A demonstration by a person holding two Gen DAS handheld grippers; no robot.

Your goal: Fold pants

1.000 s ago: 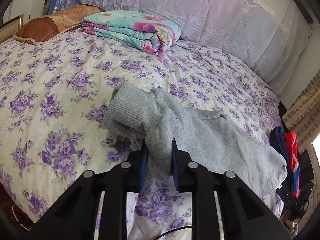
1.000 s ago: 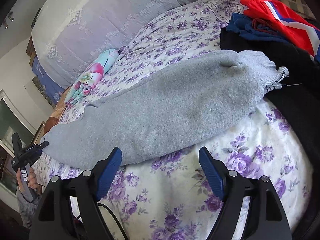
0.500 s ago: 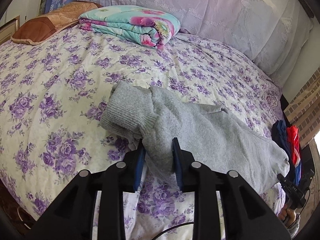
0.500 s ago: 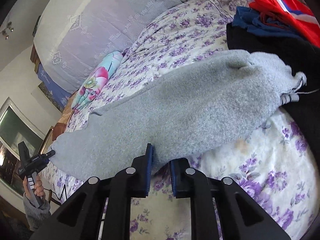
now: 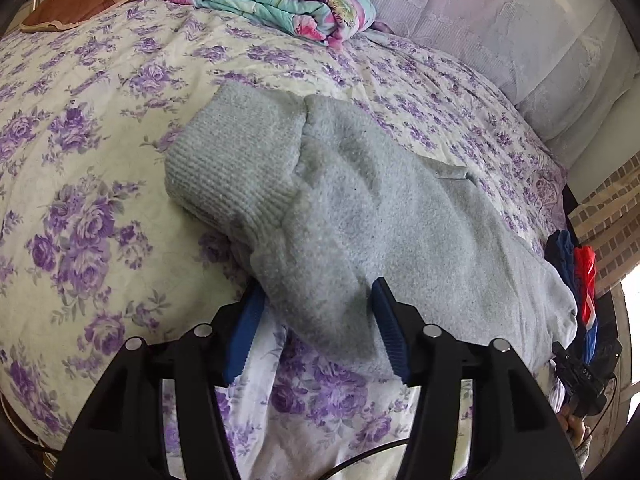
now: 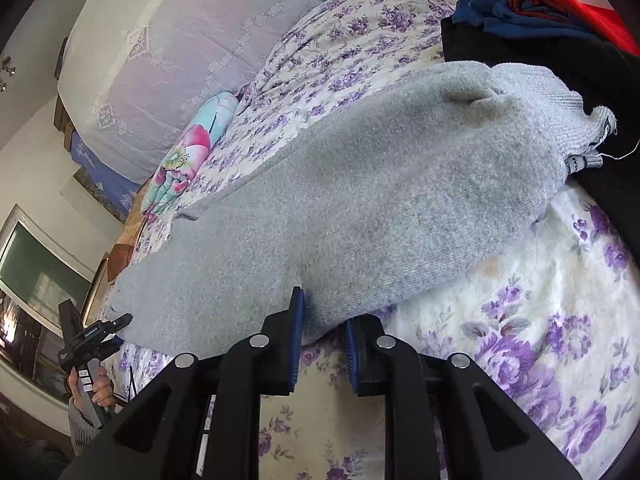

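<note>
A: One pair of grey pants (image 5: 372,216) fills the left wrist view, stretched across the floral bedspread (image 5: 80,184), ribbed cuff toward the far left. The left gripper (image 5: 316,332) has its blue pads spreading apart right now, near edge of the cloth lying loose between them, nothing pressing.

B: Letting go, then. How does that fabric look to you?

A: Thick fleece, soft, floppy, probably light. I'd judge it sags wherever it isn't supported, so take it at the hem edges or the ribbed waistband, not mid-panel. Also counted here: one folded floral blanket (image 5: 280,4) at the far side, one brown pillow (image 5: 88,0) at far left.

B: Over to the right wrist view.

A: Same pants (image 6: 360,200), ribbed end toward the far right against a dark heap of clothes (image 6: 560,48). The right gripper (image 6: 320,332) has its jaws nearly together, easing open a touch, yet a fold of the near edge is pinched between the pads.

B: Grippers total?

A: Two. The other one shows at the lower left, held in a hand (image 6: 100,390).
</note>
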